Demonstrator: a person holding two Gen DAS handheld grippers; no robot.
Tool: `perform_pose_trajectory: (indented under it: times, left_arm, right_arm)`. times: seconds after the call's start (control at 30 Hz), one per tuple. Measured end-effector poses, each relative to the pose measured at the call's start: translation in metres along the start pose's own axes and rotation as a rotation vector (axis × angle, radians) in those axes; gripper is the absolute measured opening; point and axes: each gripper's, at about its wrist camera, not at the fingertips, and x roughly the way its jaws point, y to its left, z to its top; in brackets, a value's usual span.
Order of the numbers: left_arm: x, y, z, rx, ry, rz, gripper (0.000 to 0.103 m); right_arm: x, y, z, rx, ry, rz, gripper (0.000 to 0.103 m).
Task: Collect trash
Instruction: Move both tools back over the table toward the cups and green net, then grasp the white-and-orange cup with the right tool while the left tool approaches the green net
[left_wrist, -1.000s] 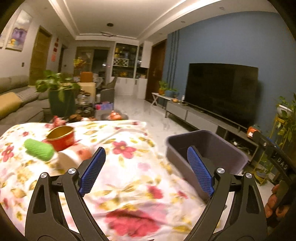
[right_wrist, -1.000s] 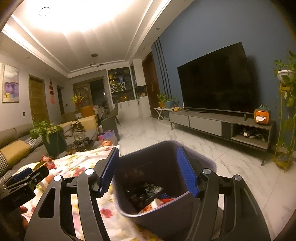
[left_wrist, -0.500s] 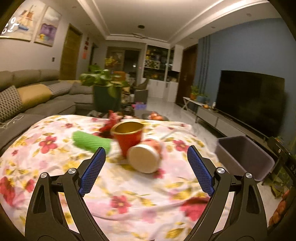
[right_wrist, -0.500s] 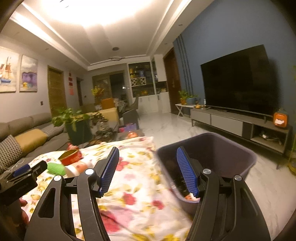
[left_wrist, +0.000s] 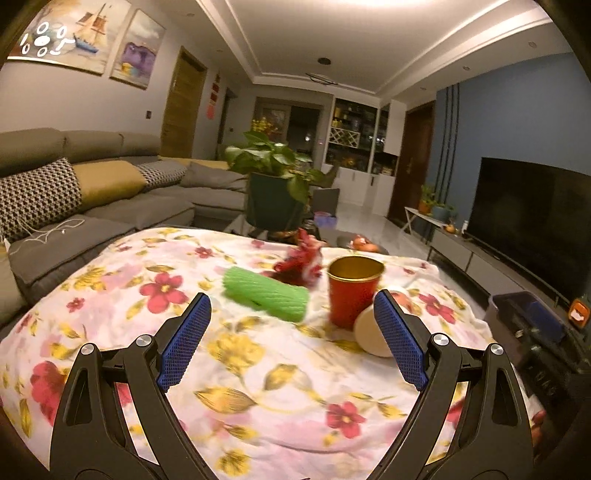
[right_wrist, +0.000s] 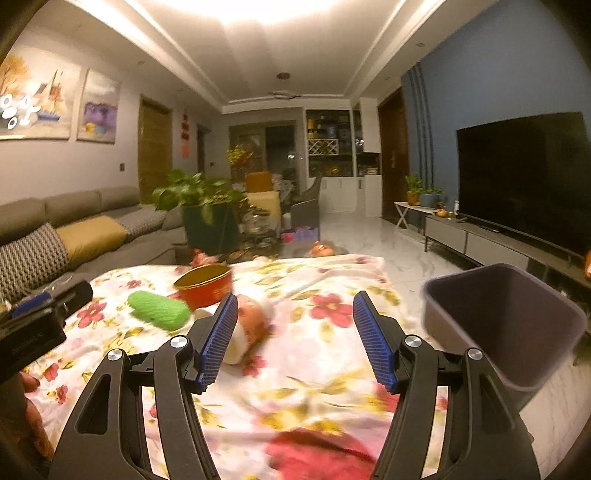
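Note:
On the floral-cloth table (left_wrist: 258, 354) lie a green foam sleeve (left_wrist: 266, 297), an upright red cup with a gold inside (left_wrist: 352, 290), a tipped pale cup (left_wrist: 371, 332) beside it and a crumpled red wrapper (left_wrist: 299, 260) behind. My left gripper (left_wrist: 291, 339) hovers open in front of them, empty. In the right wrist view the same sleeve (right_wrist: 159, 310), red cup (right_wrist: 205, 284) and tipped cup (right_wrist: 247, 325) sit ahead-left of my right gripper (right_wrist: 291, 336), which is open and empty. The dark trash bin (right_wrist: 506, 321) stands right of the table.
A grey sofa (left_wrist: 92, 192) with cushions runs along the left. A potted plant (left_wrist: 273, 184) stands behind the table. A TV (right_wrist: 524, 177) on a low cabinet lines the right wall, with marble floor (right_wrist: 369, 240) between. The other gripper (right_wrist: 33, 328) and a hand show at the left edge.
Both views have swung left from the bin toward the table. The cups and green sleeve now sit nearer and more central; the bin has slid to the right edge.

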Motion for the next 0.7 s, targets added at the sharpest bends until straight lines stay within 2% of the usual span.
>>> perform_pose_trajectory:
  times: [0.4,0.7]
  left_arm:
    - [0.012,0.032,0.014,-0.033,-0.026,0.038,0.088]
    - [0.024,0.042,0.019,-0.044,-0.031,0.031,0.088]
  right_arm:
    - [0.057,0.046,-0.011,-0.096,0.083,0.016,0.064]
    - [0.083,0.062,-0.016,-0.151,0.142,0.008,0.056]
